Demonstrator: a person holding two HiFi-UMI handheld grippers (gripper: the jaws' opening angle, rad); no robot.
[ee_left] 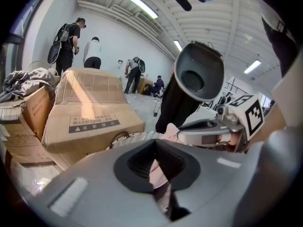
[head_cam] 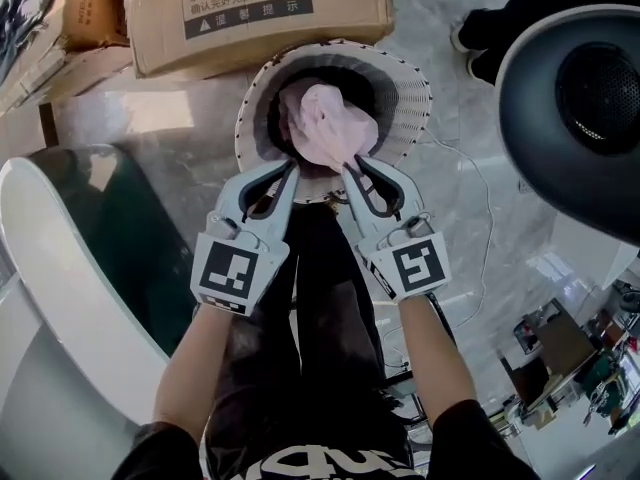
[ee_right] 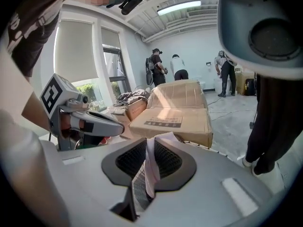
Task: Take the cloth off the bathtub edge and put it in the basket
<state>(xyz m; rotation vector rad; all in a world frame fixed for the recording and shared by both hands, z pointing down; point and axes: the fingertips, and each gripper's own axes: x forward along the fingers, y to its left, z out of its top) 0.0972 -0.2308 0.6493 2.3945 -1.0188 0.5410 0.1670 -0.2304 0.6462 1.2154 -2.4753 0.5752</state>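
Cloth (head_cam: 330, 120), pale pink and thin, is gathered into a crumpled bunch with soft folds. It sits over the dark inside of the round woven basket (head_cam: 412, 86), framed by the basket's white rim; whether it touches the bottom cannot be told. 2 grippers hold it from the near side. The left gripper (head_cam: 291, 169) has its fingers closed narrow on 1 edge of the cloth, and in the left gripper view a pink fold shows pinched between them. The right gripper (head_cam: 351, 165) grips the other edge the same way, with a pale strip squeezed between its dark pads (ee_right: 168, 162). The white bathtub (head_cam: 45, 258) stands to the left, apart from the cloth. A cardboard box (head_cam: 250, 13) lies just beyond the basket on the marble floor (head_cam: 470, 218).
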